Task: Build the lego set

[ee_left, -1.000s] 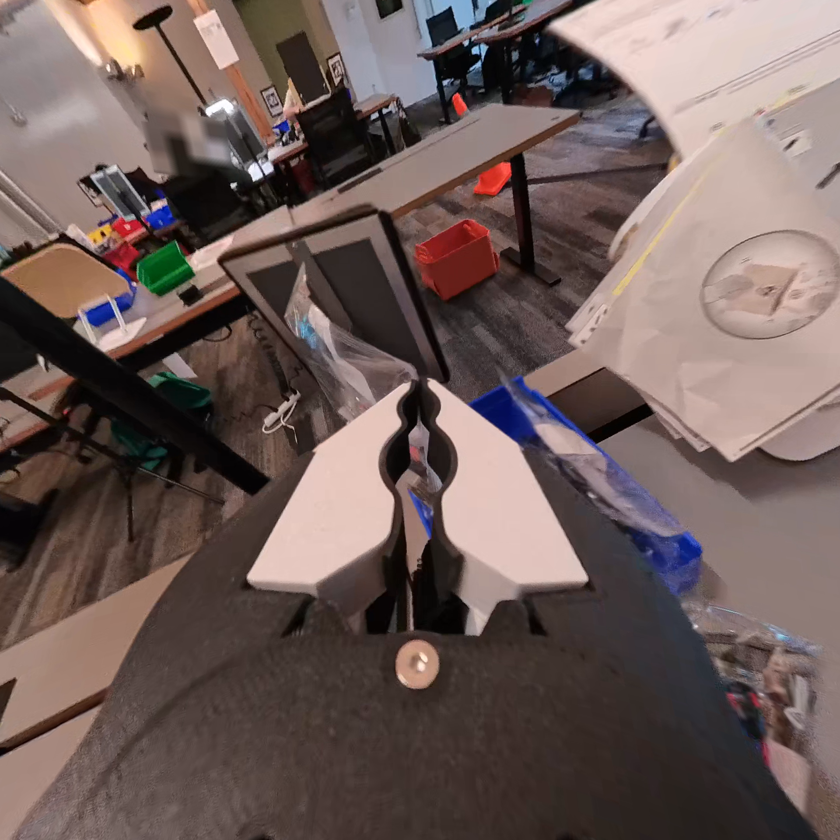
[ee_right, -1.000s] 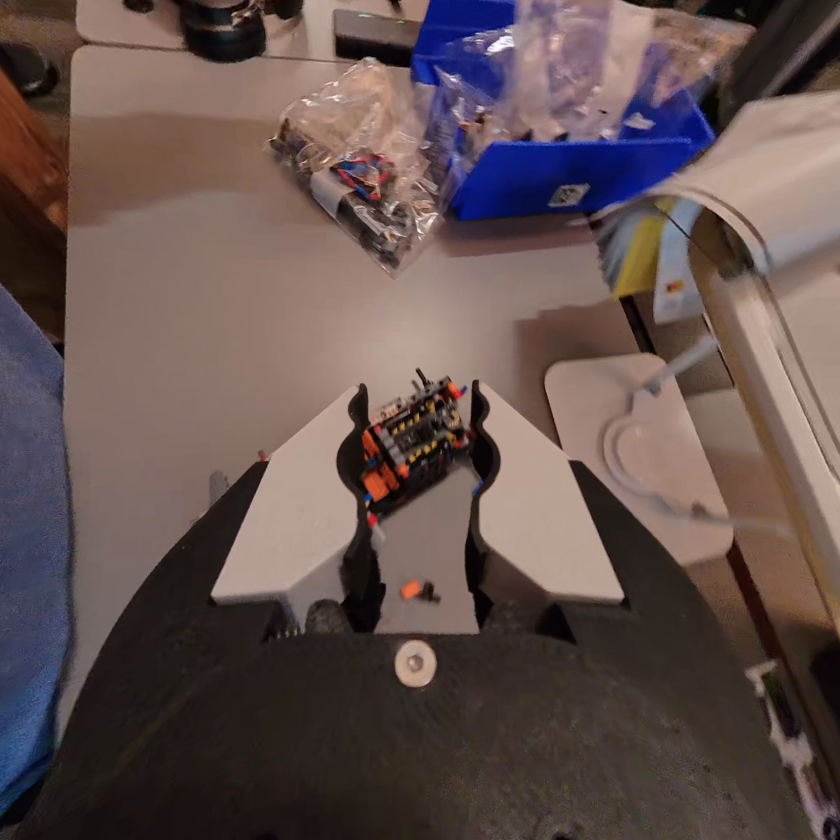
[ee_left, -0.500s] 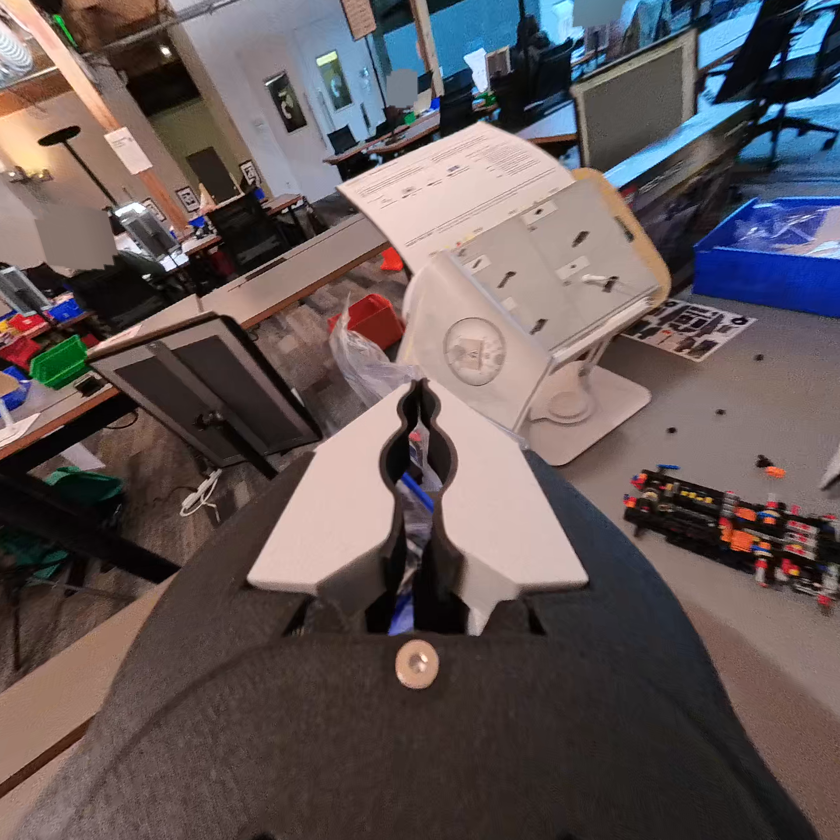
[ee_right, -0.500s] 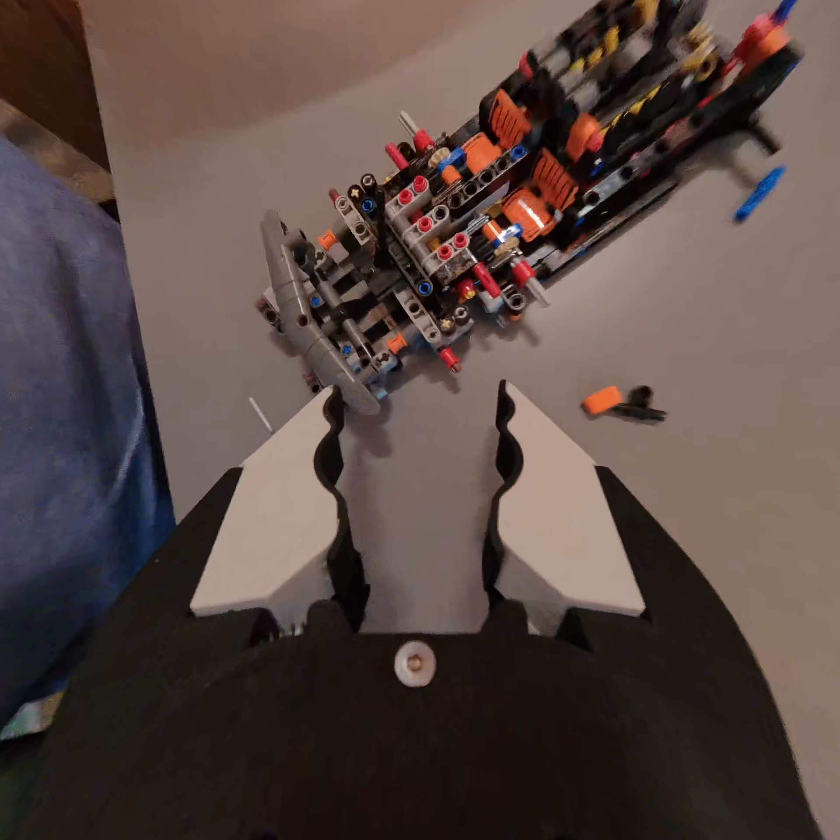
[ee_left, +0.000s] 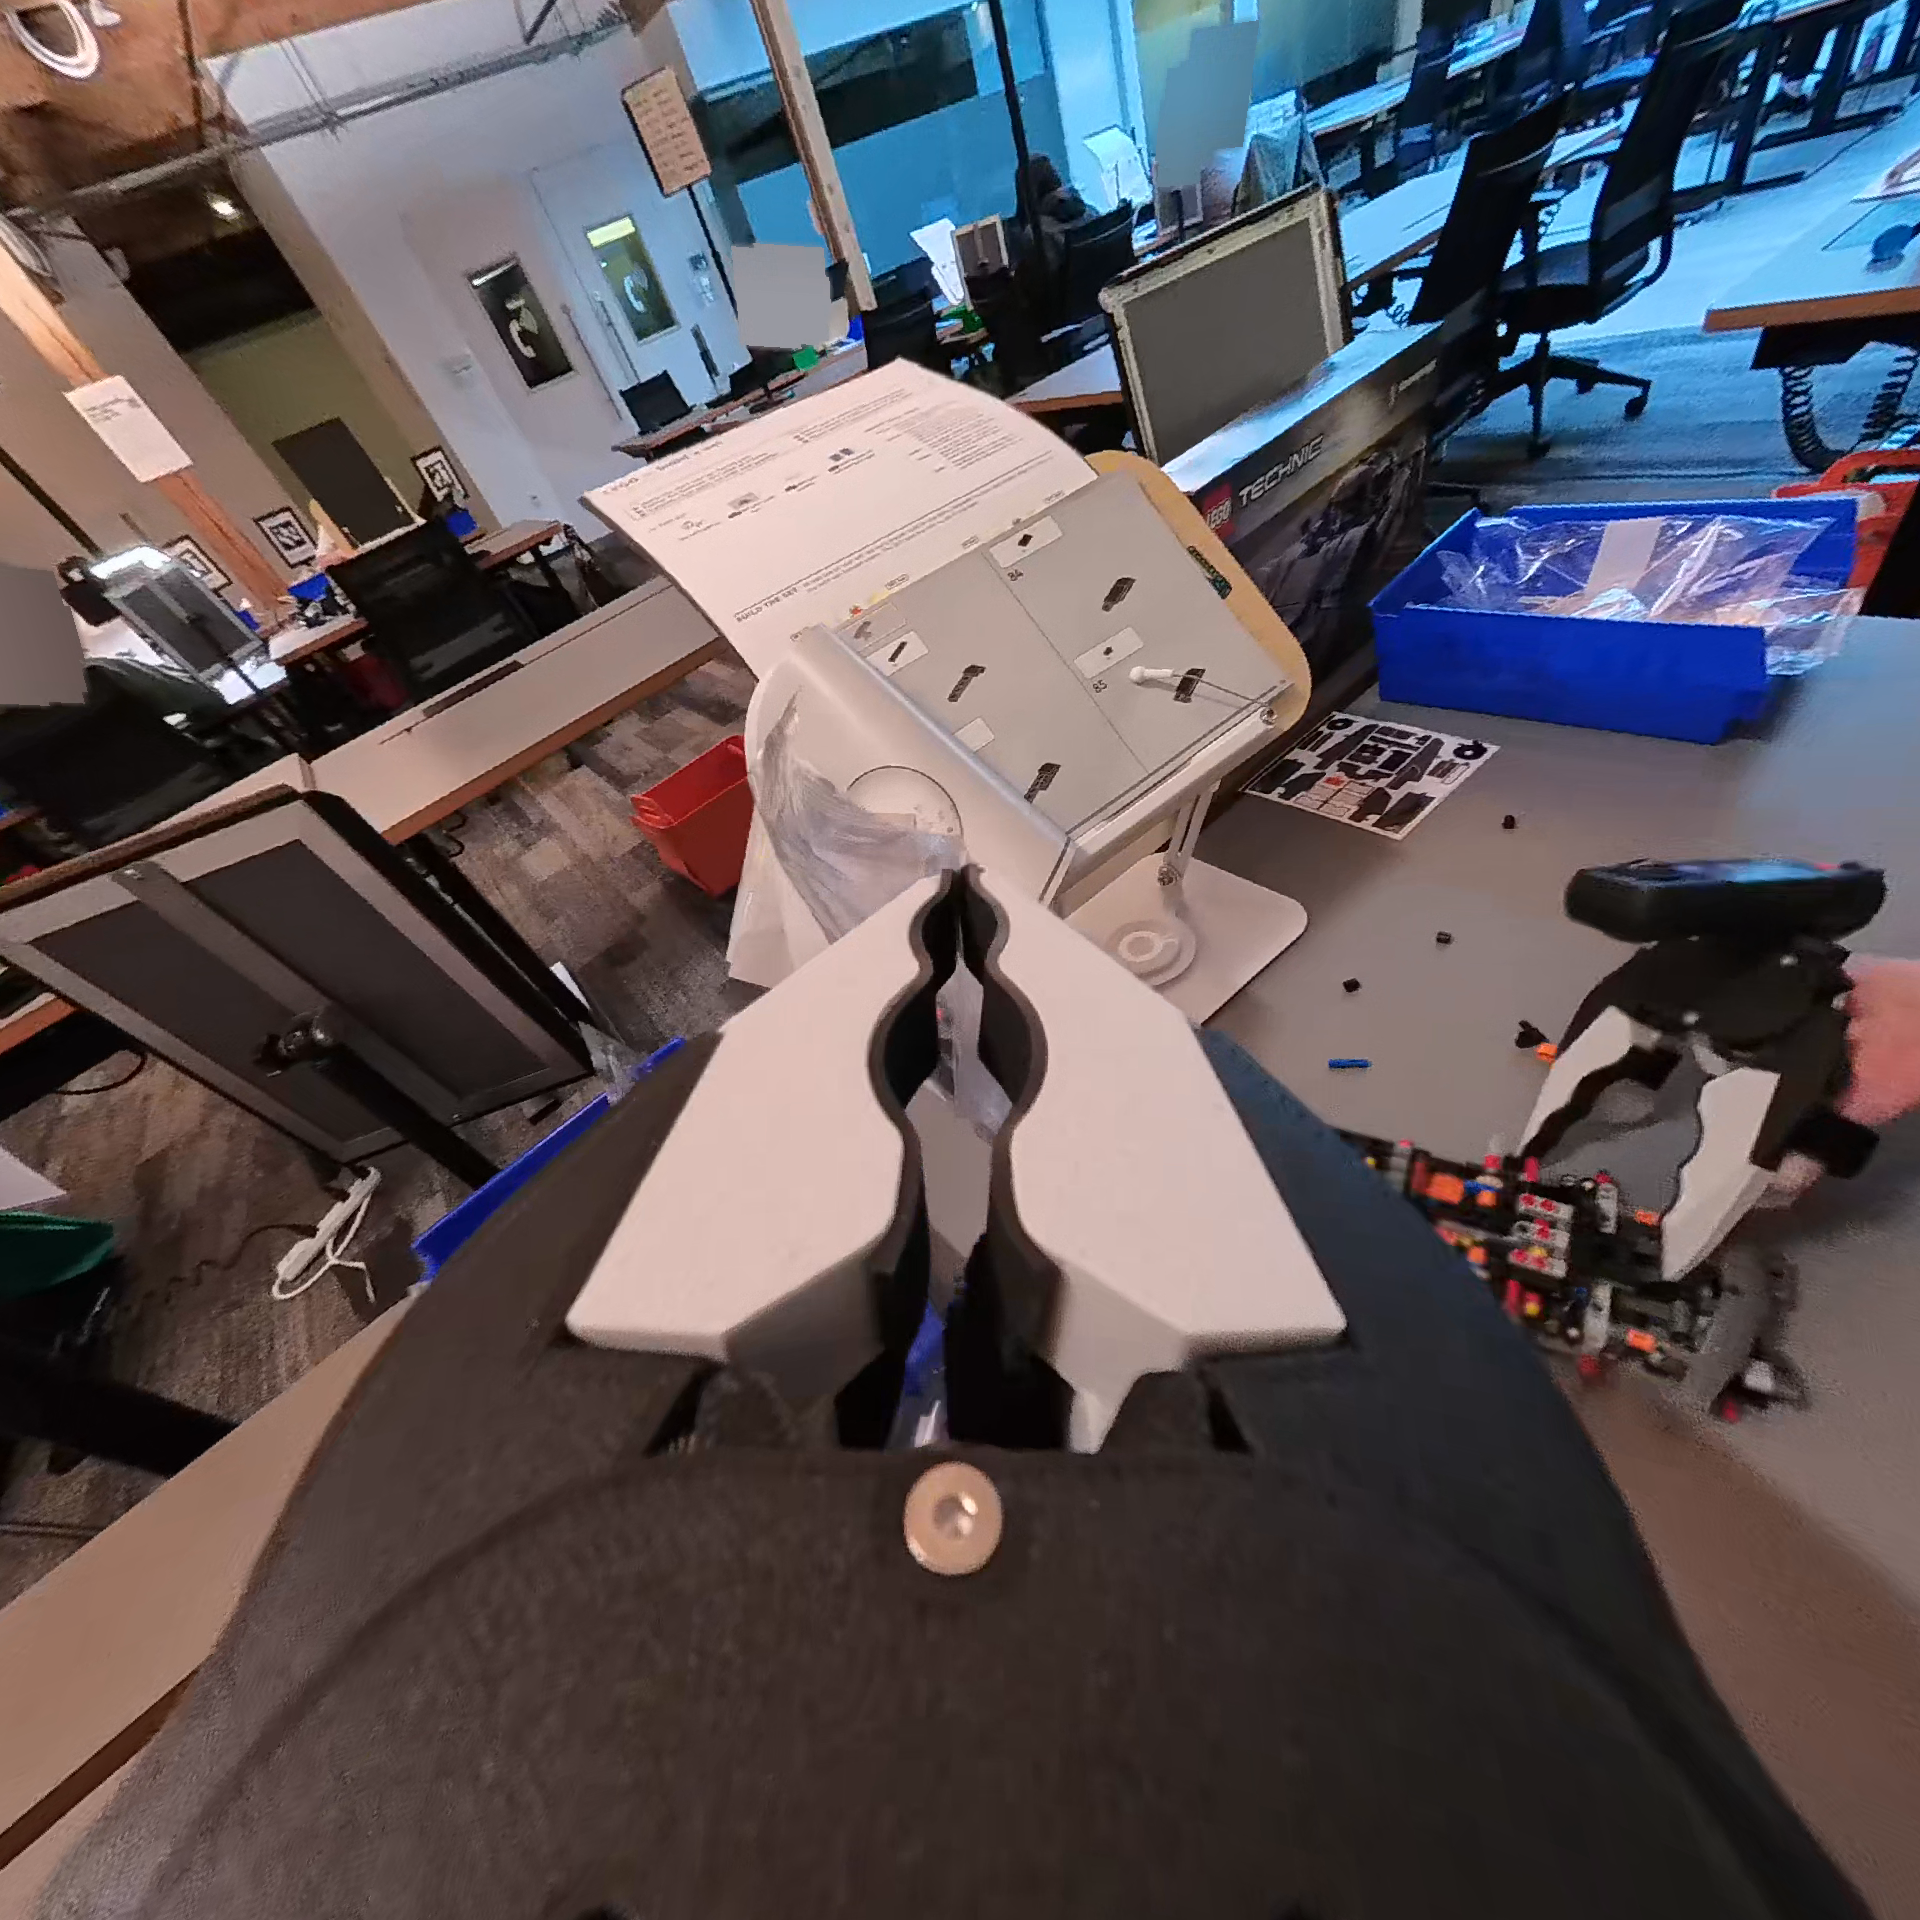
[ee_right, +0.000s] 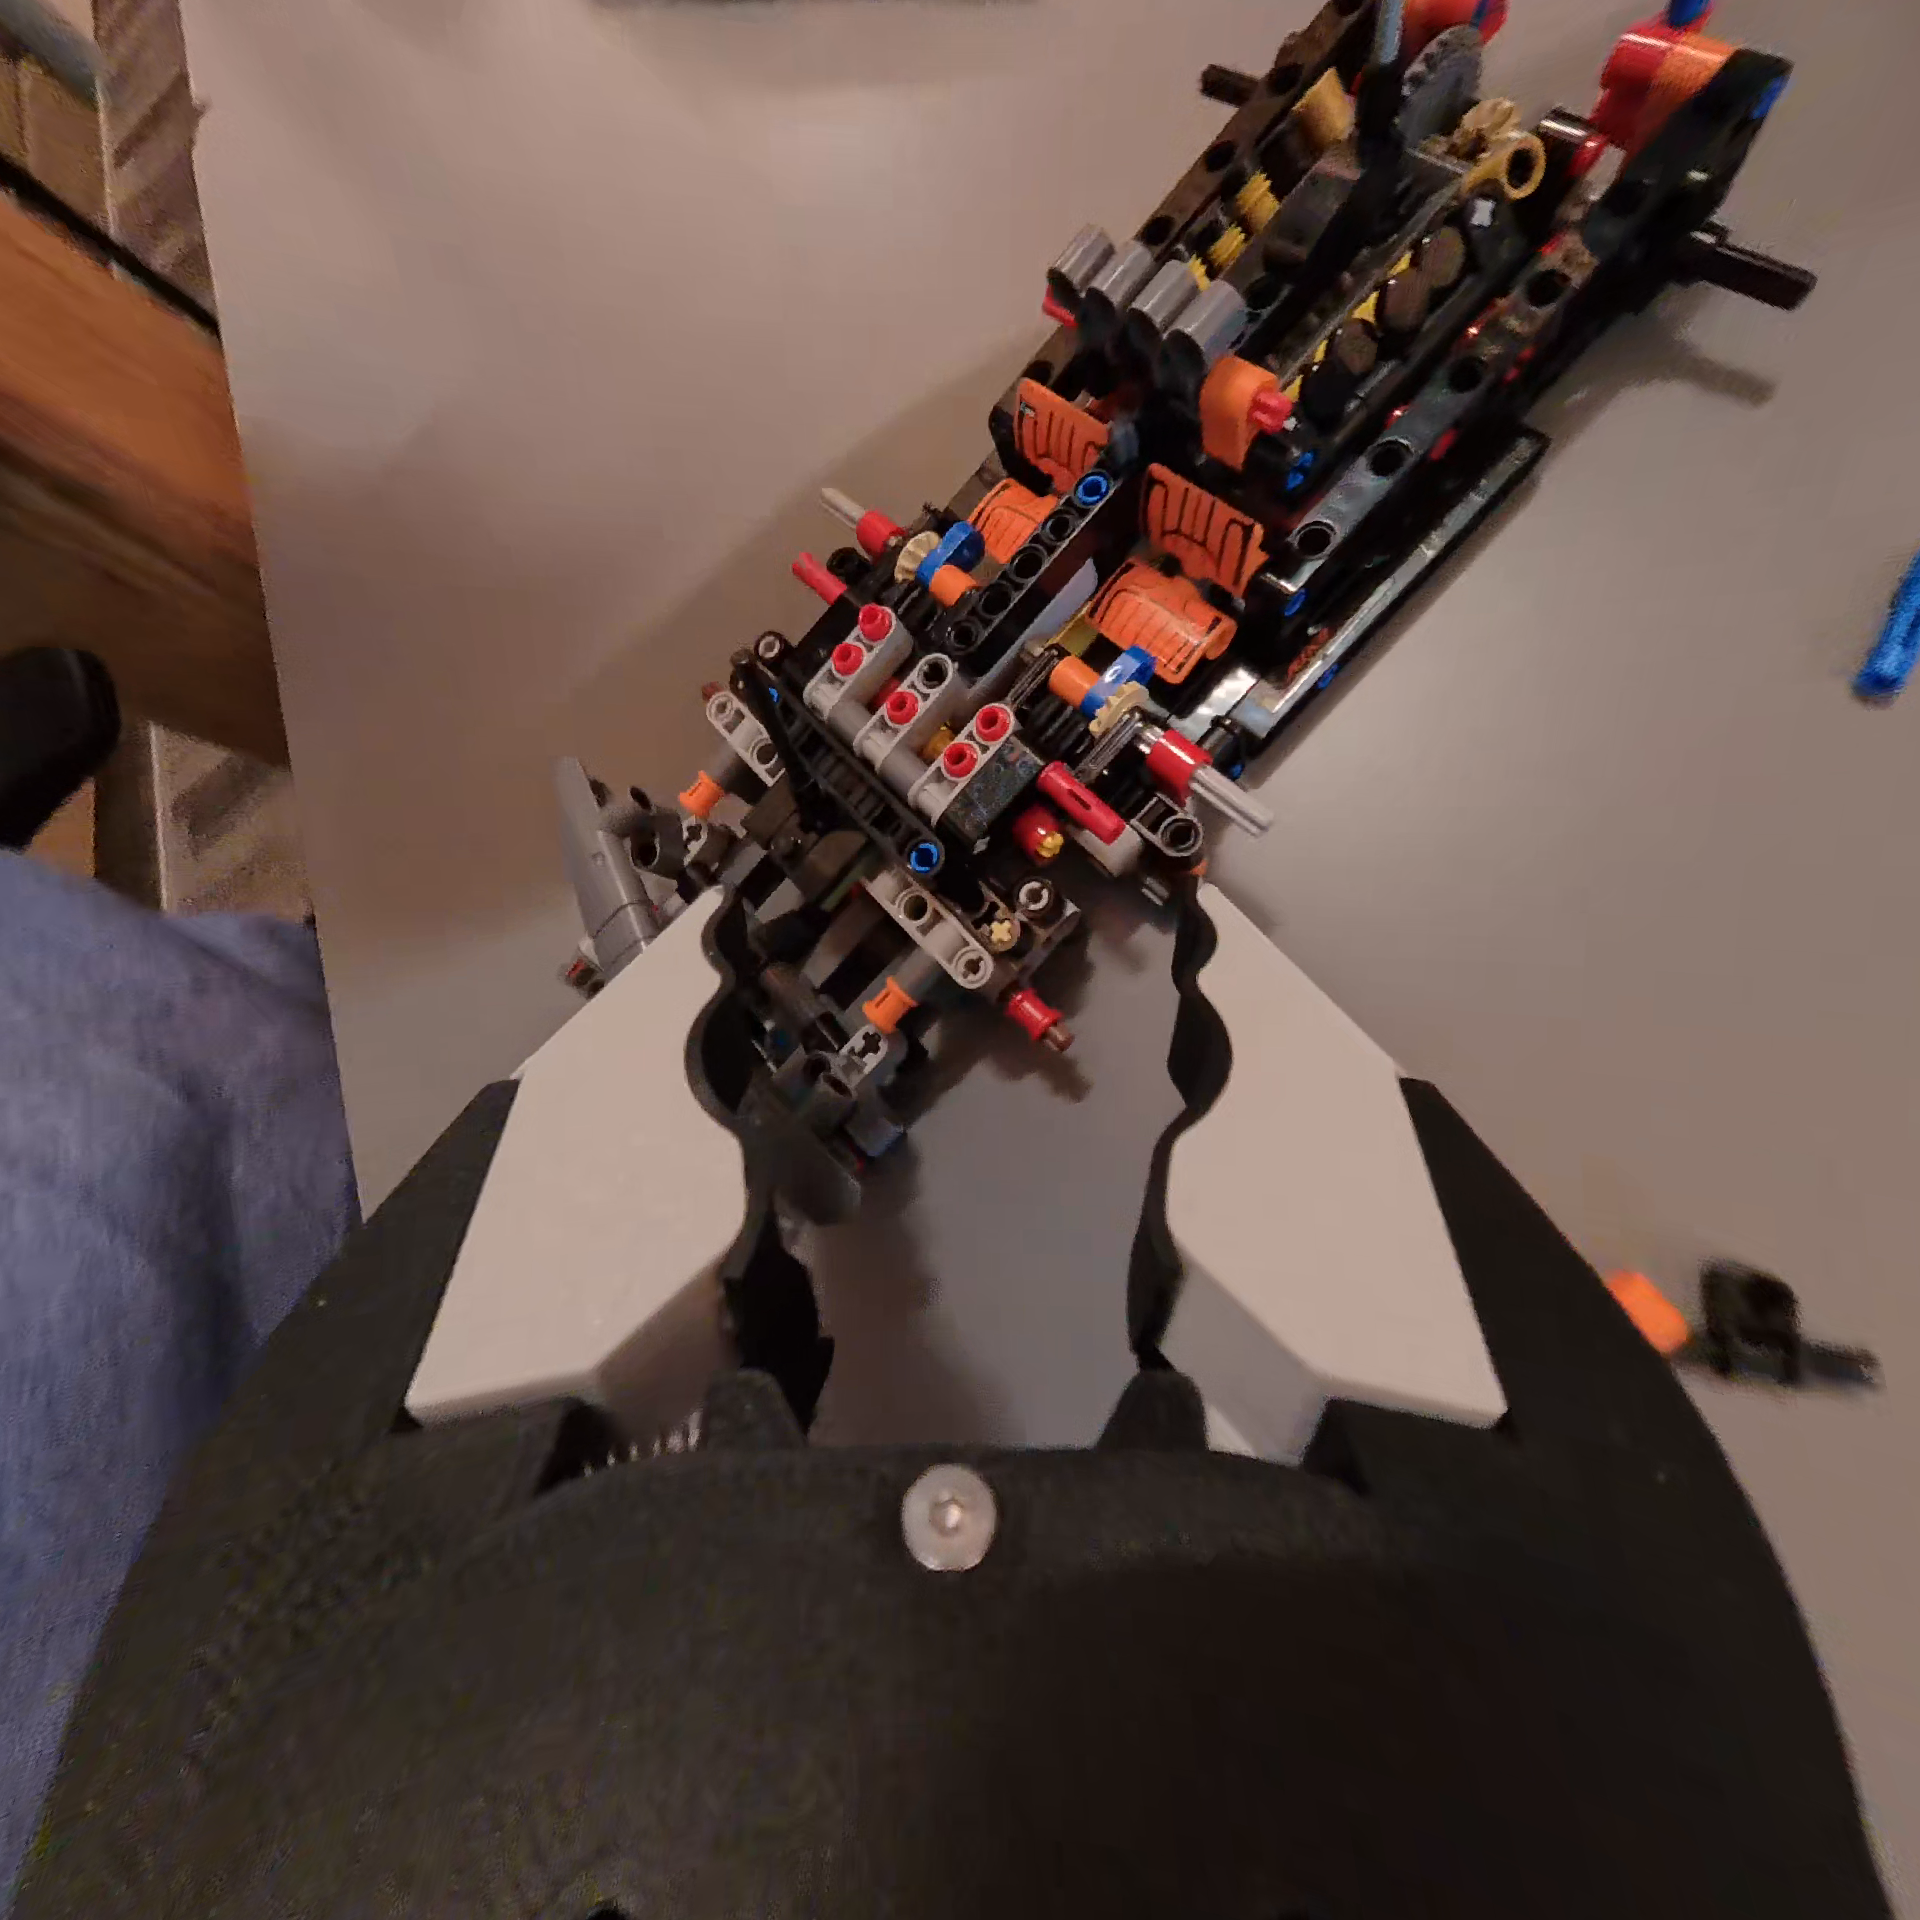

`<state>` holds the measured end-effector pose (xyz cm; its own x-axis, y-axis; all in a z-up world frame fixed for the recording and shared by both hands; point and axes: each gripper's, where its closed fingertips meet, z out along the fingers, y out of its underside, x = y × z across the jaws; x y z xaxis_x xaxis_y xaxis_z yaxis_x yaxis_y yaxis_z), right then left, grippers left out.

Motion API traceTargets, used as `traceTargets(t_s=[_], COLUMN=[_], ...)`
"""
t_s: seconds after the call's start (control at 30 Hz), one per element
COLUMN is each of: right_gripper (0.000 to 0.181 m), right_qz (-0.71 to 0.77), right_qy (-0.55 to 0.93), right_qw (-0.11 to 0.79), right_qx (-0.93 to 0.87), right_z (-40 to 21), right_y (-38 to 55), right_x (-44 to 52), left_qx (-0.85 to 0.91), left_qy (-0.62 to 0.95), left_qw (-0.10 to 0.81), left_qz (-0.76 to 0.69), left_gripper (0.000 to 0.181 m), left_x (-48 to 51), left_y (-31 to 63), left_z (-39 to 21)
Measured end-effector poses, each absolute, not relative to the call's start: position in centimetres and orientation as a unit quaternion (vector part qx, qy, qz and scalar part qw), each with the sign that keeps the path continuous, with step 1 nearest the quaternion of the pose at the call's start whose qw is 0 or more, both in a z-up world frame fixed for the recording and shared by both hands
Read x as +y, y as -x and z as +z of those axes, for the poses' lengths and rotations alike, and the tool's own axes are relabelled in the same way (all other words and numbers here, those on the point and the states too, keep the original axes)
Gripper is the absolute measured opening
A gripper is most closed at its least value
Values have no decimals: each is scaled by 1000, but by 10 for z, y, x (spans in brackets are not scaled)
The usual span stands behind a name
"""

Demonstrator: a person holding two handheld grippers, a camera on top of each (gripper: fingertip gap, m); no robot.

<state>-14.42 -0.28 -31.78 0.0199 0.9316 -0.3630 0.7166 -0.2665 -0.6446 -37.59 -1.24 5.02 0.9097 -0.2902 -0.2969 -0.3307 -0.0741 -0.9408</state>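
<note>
The part-built lego model, black with orange, red and grey pieces, lies on the grey table. My right gripper is open, with its jaws on either side of the model's near end; I cannot tell if they touch it. In the left wrist view this gripper stands over the model at the right. My left gripper is shut on a clear plastic bag and holds it above the table's left edge.
An instruction booklet rests on a white stand. Behind it are the lego box, a sticker sheet and a blue bin of bags. Loose pieces lie near the model: an orange and black one and a blue pin. The grippers' ends are close to 45 centimeters from one another. The left gripper is farther from the blue pin, some 45 centimeters, than the right, some 10 centimeters. Look for it in the left wrist view too.
My right gripper has come down to the model, whose near end now sits between its open jaws. My left gripper has swung right with the bag in it.
</note>
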Motion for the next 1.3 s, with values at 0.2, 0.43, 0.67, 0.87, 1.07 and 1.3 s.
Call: traceTargets(t_s=[0.2, 0.43, 0.67, 0.87, 1.07, 1.3], right_gripper=[71, 85, 61, 65, 61, 60], right_qz=[388, 412, 420, 339, 296, 279], right_qy=[724, 705, 640, 622, 613, 593], right_qw=[170, 185, 308, 423, 462, 456], right_qx=[-544, -547, -565, -565, -568, -602], right_z=[-317, -298, -193, -100, -67, -102], right_y=[201, 239, 131, 18, -44, -52], right_x=[-12, -25, 23, 73, 90, 90], left_qx=[224, 270, 372, 443, 514, 542], left_qy=[730, 737, 728, 702, 674, 678], left_qw=[646, 619, 571, 536, 495, 447], left_qz=[-1, -28, -76, -153, -194, -218], left_gripper=[0, 0, 0, 0, 0, 0], left_x=[-9, 0, 15, 38, 69, 91], left_y=[371, 334, 236, 127, 25, -3], left_z=[42, 29, 10, -6, -53, -147])
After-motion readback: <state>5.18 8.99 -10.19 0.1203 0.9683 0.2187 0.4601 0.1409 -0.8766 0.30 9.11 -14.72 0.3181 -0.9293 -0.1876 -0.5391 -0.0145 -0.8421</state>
